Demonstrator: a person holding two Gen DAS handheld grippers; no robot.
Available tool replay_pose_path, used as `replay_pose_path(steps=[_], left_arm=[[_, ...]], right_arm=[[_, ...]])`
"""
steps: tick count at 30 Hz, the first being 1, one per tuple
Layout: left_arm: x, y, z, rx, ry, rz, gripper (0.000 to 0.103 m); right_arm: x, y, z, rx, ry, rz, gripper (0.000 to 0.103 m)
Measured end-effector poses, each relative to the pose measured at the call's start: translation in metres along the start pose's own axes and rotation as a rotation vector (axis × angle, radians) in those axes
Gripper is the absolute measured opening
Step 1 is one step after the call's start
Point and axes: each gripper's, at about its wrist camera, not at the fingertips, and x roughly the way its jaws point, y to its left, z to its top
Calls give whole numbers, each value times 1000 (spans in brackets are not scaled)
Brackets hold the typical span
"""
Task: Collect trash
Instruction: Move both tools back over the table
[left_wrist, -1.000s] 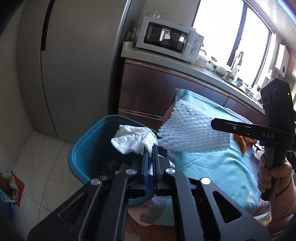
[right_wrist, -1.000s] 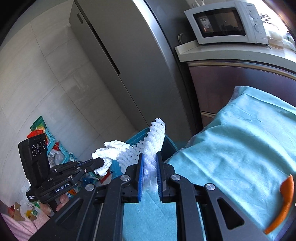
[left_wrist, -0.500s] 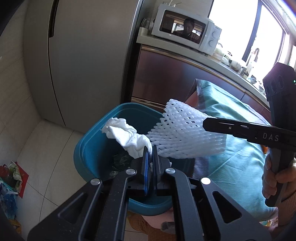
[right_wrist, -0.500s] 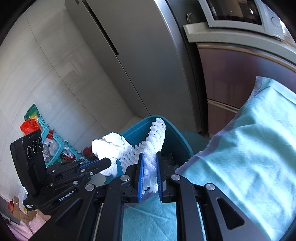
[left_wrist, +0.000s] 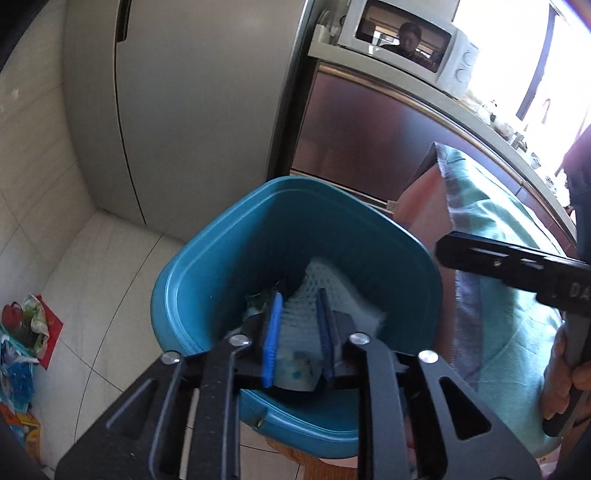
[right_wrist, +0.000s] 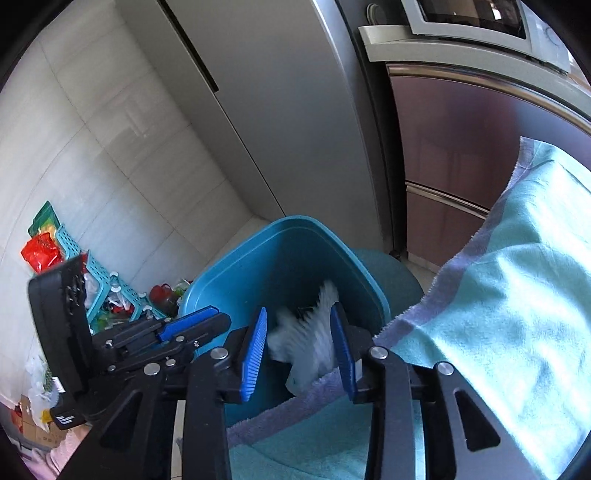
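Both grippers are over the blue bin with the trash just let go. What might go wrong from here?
1. The white foam net, blurred mid-fall between the opening right gripper jaws, could catch on a pad.
2. The blue bin sits tilted beside the teal cloth; a knock from the opening left gripper might tip it.
3. The cloth edge overlaps the rim and may get dragged in.

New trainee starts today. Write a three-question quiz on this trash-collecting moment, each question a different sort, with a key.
1. True or false: the white foam net lies on the teal tablecloth.
2. Multiple choice: the right gripper is over A) the microwave, B) the blue bin, C) the floor tiles.
3. Fill in: between the left gripper pads there is ____ gripped.

Key: 1 false, it is inside the bin. 2 B. 3 nothing; both grippers' jaws are opening, the trash dropping free.
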Motion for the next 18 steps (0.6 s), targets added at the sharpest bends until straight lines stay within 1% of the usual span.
replay_pose_path(steps=[5,6,7,8,9,10,12,15,17,18], left_arm=[[-5,-5,-3,3,-17,-5,26],[-9,-9,-3,8,-27,-11,29],[-13,-12,-4,13,-39,-19,35],[-19,-17,-4,22,-55,-30,38],[-25,-21,-4,30,-68,-40,44],[-31,-28,-3,40,-83,-56,49],[-44,-42,-4,63,-113,-99,54],[-59,-67,-7,108,-143,-168,57],[-68,-88,-11,148,-154,-216,59],[-70,-99,-13,171,-155,-235,60]], right_arm=[[-13,-7,-6,12,-13,20,35],[-19,-7,-10,10,-23,22,35],[-23,-11,-10,7,-34,21,35],[-29,-12,-12,4,-45,25,37],[-38,-13,-16,-2,-60,27,39],[-46,-14,-20,-7,-74,22,41],[-63,-17,-29,-14,-99,10,43],[-94,-26,-45,-10,-144,-9,44],[-116,-35,-57,-1,-184,-40,44],[-128,-40,-62,10,-203,-54,46]])
